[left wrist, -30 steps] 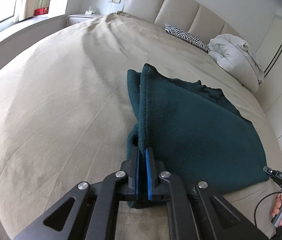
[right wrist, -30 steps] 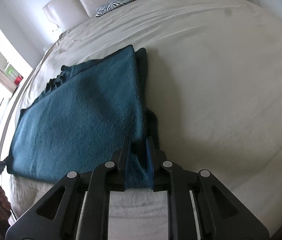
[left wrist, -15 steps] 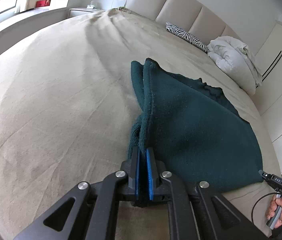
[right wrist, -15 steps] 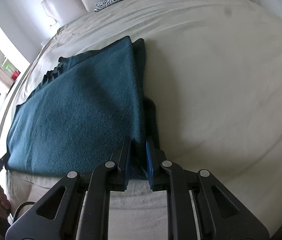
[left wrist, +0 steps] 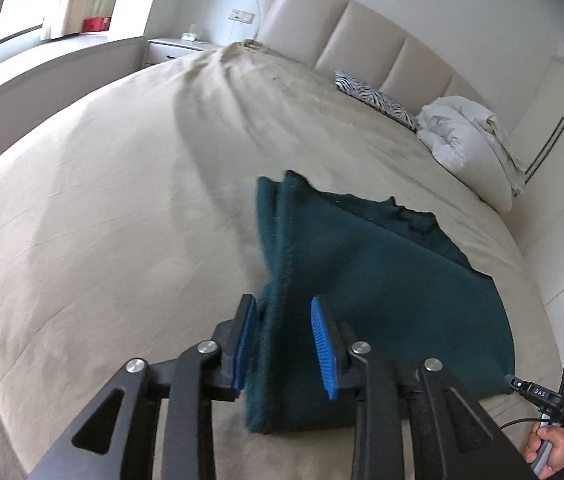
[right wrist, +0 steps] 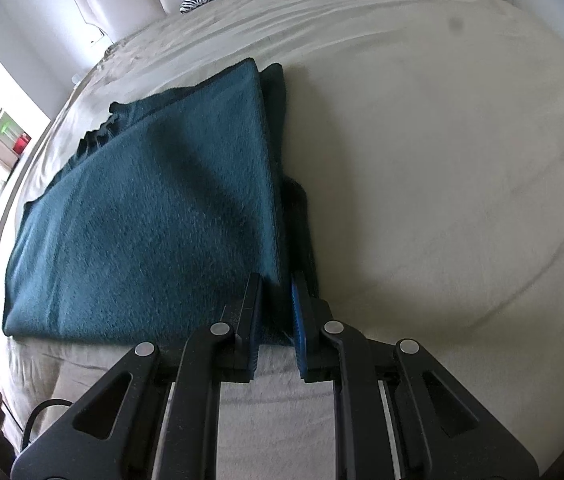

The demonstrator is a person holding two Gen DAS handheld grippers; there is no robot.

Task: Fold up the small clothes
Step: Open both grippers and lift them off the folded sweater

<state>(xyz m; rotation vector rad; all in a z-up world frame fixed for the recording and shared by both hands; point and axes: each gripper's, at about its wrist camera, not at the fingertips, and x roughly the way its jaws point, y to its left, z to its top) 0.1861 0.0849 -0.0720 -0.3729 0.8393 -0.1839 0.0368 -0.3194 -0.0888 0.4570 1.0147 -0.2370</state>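
A dark teal fleece garment [left wrist: 369, 280] lies folded on the beige bed sheet [left wrist: 102, 220]. My left gripper [left wrist: 282, 312] hovers over its near left corner, jaws opening. The cloth sits loosely between the blue pads [left wrist: 323, 344], which do not squeeze it. In the right wrist view the same garment [right wrist: 154, 220] spreads to the left, and my right gripper [right wrist: 276, 296] is shut on its near right corner. The fabric is pinched between its pads [right wrist: 298, 320]. A hand [left wrist: 549, 446] holding the right gripper's handle shows at the lower right of the left wrist view.
A padded headboard [left wrist: 361, 52], a zebra-print pillow [left wrist: 373, 98] and a bundled white duvet [left wrist: 465, 140] lie at the far end of the bed. A nightstand [left wrist: 178, 46] stands at the far left, wardrobe doors [left wrist: 561, 128] at the right. Bare sheet [right wrist: 441, 180] stretches right of the garment.
My left gripper's jaws have parted and let go of the garment's corner, and the gripper has lifted a little. The right gripper stays clamped on its corner.
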